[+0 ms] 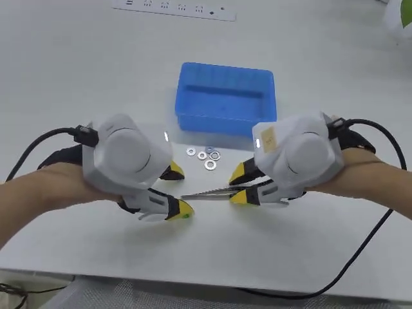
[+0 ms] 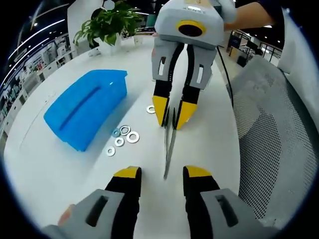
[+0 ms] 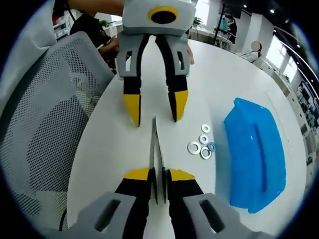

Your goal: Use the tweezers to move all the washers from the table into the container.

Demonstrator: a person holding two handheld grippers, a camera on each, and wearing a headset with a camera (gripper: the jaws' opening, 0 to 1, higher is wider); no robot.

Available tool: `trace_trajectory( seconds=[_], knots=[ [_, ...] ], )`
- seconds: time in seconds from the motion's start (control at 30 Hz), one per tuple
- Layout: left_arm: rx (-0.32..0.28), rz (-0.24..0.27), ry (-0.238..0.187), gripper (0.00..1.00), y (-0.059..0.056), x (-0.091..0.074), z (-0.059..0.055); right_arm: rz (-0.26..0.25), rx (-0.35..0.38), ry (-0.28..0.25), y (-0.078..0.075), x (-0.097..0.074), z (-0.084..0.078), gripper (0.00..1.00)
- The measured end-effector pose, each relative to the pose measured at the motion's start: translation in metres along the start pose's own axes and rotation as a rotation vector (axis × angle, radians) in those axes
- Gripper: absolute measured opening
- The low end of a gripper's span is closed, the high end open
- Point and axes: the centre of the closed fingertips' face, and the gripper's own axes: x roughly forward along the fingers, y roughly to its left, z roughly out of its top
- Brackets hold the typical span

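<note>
Scene: a person is working at a white table (image 1: 322, 58) with a handheld gripper in each hand, seen from above in the head view.
Container: a blue plastic tray (image 1: 225, 121) is sitting at 12 o'clock; as far as its inside is showing, nothing is lying in it.
Washers: at least five small metal washers (image 1: 206, 156) are lying bunched on the table, just at 6 o'clock of the tray and apart from it.
Right gripper: the right gripper (image 1: 238, 185) is squeezing its jaws nearly together on the metal tweezers (image 1: 206, 193), whose tips are pointing toward 9 o'clock, low over the table.
Left gripper: the left gripper (image 1: 178, 190) is holding its jaws wide apart with nothing between them, facing the tweezers' tips.
Tweezers to washers: the washers are lying at about 1 o'clock from the tips, near but not touching.
Progress: judging by this, the tool is in hand and no washer is being carried; the whole transfer is waiting to be done.
</note>
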Motion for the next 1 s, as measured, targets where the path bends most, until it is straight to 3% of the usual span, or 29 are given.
trace_trajectory(
  seconds=[0.07, 0.13, 0.33, 0.4, 0.47, 0.5, 0.53, 0.57, 0.67, 0.83, 0.87, 0.9, 1.0],
  knots=[
    [0.025, 0.000, 0.006, 0.37, -0.001, 0.000, -0.001, -0.002, -0.039, 0.016, 0.002, 0.000, -0.001, 0.11],
    [0.107, -0.006, 0.027, 0.38, -0.004, 0.000, -0.003, -0.007, -0.041, 0.019, 0.003, 0.000, 0.000, 0.09],
    [0.100, -0.020, 0.017, 0.34, -0.008, 0.003, -0.001, -0.018, -0.016, 0.013, 0.003, 0.000, -0.001, 0.08],
    [0.104, -0.019, 0.000, 0.30, -0.009, 0.005, 0.001, -0.018, -0.027, 0.005, 0.004, 0.000, -0.001, 0.08],
    [0.162, -0.047, -0.069, 0.18, -0.022, 0.011, 0.010, -0.023, 0.000, -0.009, 0.003, 0.000, 0.000, 0.08],
    [0.200, -0.012, -0.113, 0.16, -0.021, 0.014, 0.017, -0.026, 0.025, -0.012, 0.004, 0.000, -0.002, 0.08],
    [0.171, -0.017, -0.088, 0.15, -0.021, 0.013, 0.011, -0.027, 0.008, -0.016, 0.005, 0.000, -0.001, 0.08],
    [0.123, -0.015, -0.092, 0.14, -0.019, 0.012, 0.012, -0.026, 0.008, -0.015, 0.006, 0.000, -0.002, 0.08],
    [0.110, -0.013, -0.098, 0.14, -0.016, 0.011, 0.010, -0.029, 0.008, -0.017, 0.007, 0.000, -0.002, 0.08],
    [0.125, 0.015, -0.074, 0.09, -0.007, 0.008, 0.006, -0.034, 0.032, -0.027, 0.005, 0.000, -0.001, 0.08],
    [0.198, 0.029, -0.080, 0.07, -0.005, 0.009, 0.009, -0.036, 0.043, -0.029, 0.005, 0.000, -0.002, 0.08],
    [0.228, 0.022, -0.074, 0.06, -0.008, 0.009, 0.009, -0.037, 0.049, -0.030, 0.005, 0.000, -0.001, 0.08],
    [0.239, 0.042, -0.061, 0.06, -0.010, 0.010, 0.008, -0.040, 0.060, -0.031, 0.005, 0.000, -0.002, 0.08]
  ],
)
